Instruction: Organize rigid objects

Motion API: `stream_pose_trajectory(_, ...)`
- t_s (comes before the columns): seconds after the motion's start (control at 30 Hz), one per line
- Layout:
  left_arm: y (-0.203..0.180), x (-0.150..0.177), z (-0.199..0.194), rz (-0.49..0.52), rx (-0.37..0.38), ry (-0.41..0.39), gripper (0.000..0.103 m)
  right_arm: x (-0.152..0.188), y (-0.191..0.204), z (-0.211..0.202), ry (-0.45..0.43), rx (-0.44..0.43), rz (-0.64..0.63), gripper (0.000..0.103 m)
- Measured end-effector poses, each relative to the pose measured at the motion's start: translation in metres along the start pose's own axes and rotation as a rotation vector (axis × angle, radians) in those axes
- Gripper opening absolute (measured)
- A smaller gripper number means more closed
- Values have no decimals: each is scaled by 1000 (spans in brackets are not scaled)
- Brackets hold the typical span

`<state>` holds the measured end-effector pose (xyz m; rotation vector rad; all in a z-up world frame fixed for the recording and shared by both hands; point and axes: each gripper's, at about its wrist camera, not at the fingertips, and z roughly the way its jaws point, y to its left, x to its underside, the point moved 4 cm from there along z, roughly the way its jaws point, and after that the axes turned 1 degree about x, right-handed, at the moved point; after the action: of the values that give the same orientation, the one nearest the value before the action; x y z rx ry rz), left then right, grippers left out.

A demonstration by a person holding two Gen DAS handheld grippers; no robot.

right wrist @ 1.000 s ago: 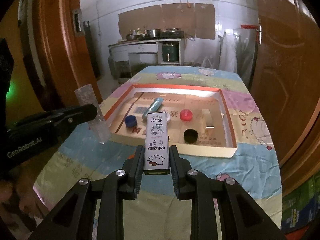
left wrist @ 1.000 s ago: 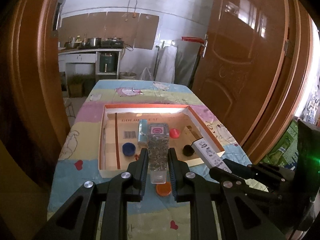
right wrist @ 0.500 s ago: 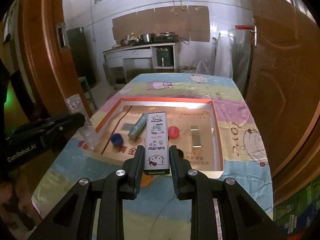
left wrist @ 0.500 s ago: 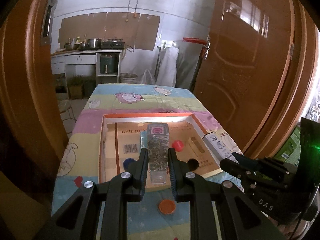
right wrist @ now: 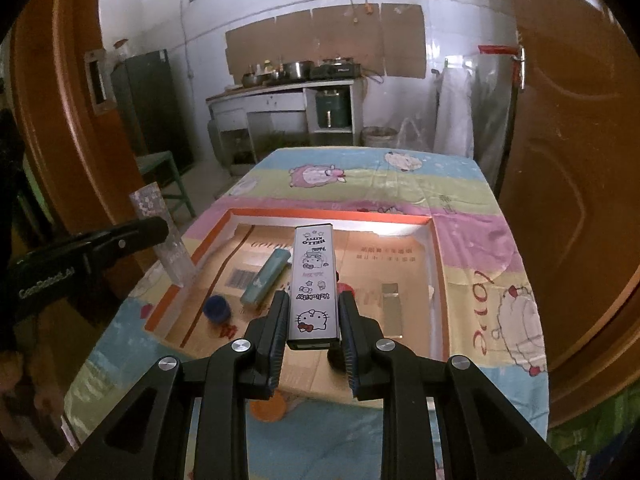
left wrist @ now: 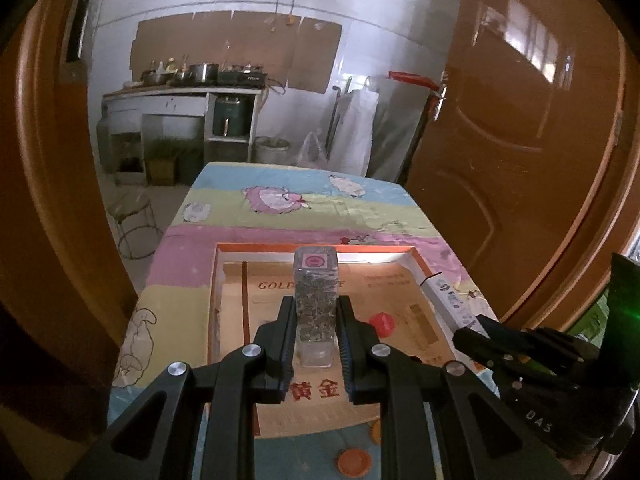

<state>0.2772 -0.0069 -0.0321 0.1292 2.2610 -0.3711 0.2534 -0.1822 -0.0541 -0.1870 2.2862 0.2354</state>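
Observation:
My left gripper [left wrist: 315, 334] is shut on a clear square glitter bottle [left wrist: 315, 300] with a pink label on its cap, held above the near part of the shallow cardboard tray [left wrist: 320, 247]. My right gripper [right wrist: 313, 328] is shut on a white Hello Kitty box [right wrist: 313, 280], held above the tray's [right wrist: 332, 217] near edge. The box also shows in the left wrist view [left wrist: 448, 300], the bottle in the right wrist view [right wrist: 160, 236]. In the tray lie a teal tube [right wrist: 265, 276], a blue cap [right wrist: 216, 307], a red cap [left wrist: 382, 324] and a tan block [right wrist: 391, 310].
An orange cap [left wrist: 354, 462] lies on the cartoon tablecloth [right wrist: 380, 184] in front of the tray. Brown wooden doors [left wrist: 520, 140] stand close on both sides. A kitchen counter with pots [left wrist: 192, 80] is at the back. A stool [left wrist: 134, 216] stands left of the table.
Both grippers have risen and drawn back with their objects still held. The tray and its caps now sit lower and farther in both views.

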Motion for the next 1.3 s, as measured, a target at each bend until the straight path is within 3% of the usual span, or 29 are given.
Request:
stream_pose_trajectory(0.5, 22, 5, 65, -14, -71, 181, 20, -8, -16, 34, 50, -13, 9, 26)
stream_pose_trajectory(1.3, 35, -1, 104, -7, -96, 233, 20, -20, -18, 77, 108, -34, -1, 26)
